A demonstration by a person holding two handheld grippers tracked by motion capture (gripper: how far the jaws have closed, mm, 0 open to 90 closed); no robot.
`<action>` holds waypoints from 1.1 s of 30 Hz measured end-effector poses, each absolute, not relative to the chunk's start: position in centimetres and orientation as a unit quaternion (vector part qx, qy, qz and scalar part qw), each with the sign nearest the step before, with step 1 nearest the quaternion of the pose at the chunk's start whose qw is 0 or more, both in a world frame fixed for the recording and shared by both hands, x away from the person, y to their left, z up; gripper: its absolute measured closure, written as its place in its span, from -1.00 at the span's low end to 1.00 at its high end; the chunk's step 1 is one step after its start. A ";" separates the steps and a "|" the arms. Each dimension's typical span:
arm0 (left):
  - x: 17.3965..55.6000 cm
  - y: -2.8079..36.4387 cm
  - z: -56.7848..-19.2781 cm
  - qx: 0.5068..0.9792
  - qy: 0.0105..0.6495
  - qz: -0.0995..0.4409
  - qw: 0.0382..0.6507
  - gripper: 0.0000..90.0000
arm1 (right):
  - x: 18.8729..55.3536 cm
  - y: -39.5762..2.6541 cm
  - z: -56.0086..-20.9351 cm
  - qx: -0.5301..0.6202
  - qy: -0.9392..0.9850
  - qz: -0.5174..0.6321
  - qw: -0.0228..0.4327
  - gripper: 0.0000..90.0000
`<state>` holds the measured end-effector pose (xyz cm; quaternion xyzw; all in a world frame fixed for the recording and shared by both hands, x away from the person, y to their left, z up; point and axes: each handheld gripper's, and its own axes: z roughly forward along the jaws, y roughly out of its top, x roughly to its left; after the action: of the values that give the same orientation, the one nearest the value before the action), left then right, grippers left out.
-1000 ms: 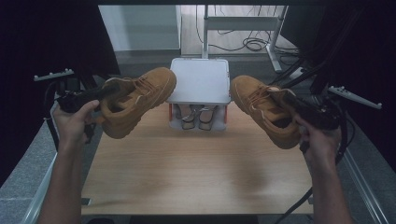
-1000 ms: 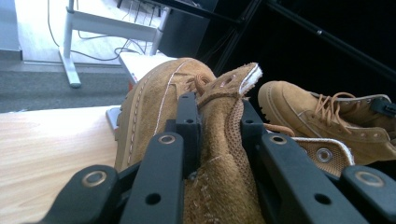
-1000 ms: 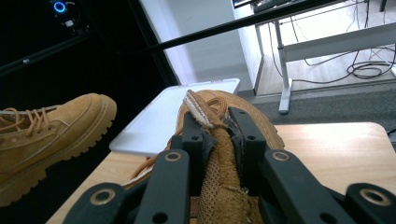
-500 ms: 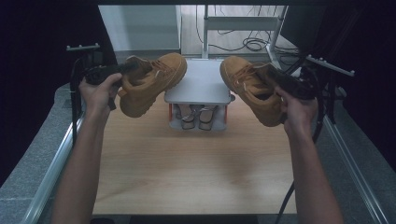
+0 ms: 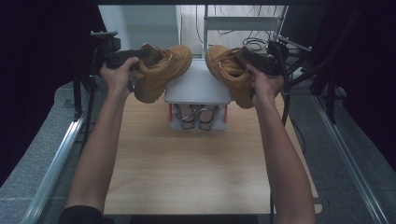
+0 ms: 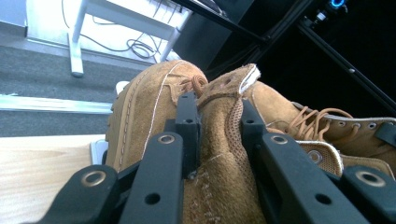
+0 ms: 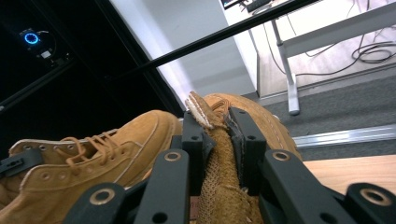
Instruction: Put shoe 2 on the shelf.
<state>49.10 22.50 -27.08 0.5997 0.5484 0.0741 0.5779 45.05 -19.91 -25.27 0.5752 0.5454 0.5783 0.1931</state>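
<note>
Gripping a tan suede boot apiece, both tools hang above the far end of the bench (image 5: pixel 196 168), a pale wood-grain board with straight edges. The left tool (image 5: pixel 140 58) is clamped on the collar of the left boot (image 5: pixel 161 72); in the left gripper view its two black jaws, flat bars studded with round rivets, pinch the soft padded tongue and mesh lining between them. That boot is chunky and round-toed, with napped leather, pale contrast stitching along the side and a thick sole, and it tilts with its toe toward the middle. The right tool (image 5: pixel 245 58) is closed the same way on the collar of the right boot (image 5: pixel 229 74); the right gripper view shows its jaws squeezing the frayed, woven-lined edge of the ankle opening. This boot mirrors the other, toe inward, with cord laces threaded through metal eyelets.

The two toes sit near each other but apart, above a small white box (image 5: pixel 198 86) with a smooth matte top and rounded corners. It stands on the bench at its far end, and beneath its top an open front shows greyish shoes (image 5: pixel 196 116) tucked inside, too small to make out further. Each hand wraps the dark body of its tool, forearms stretching up from the near edge. Ribbed metal rails (image 5: pixel 60 154) run along both sides of the bench over speckled grey flooring.
</note>
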 end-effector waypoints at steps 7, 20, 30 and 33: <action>50.5 21.4 -27.4 0.599 0.553 0.072 0.575 0.70 | 46.9 -18.4 -25.8 0.578 0.544 0.580 0.181 0.73; 50.7 20.5 -27.8 0.611 0.548 0.070 0.567 0.69 | 47.4 -18.3 -26.8 0.573 0.552 0.580 0.176 0.72; 50.9 19.7 -27.4 0.604 0.552 0.071 0.571 0.69 | 47.8 -18.1 -26.9 0.580 0.542 0.584 0.172 0.73; 51.2 19.4 -27.4 0.599 0.558 0.070 0.570 0.68 | 48.2 -17.6 -26.9 0.585 0.533 0.587 0.169 0.72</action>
<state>51.21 19.45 -27.44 0.5990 0.5580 0.0701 0.5700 48.16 -17.63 -26.86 0.5855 0.5328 0.5873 0.1689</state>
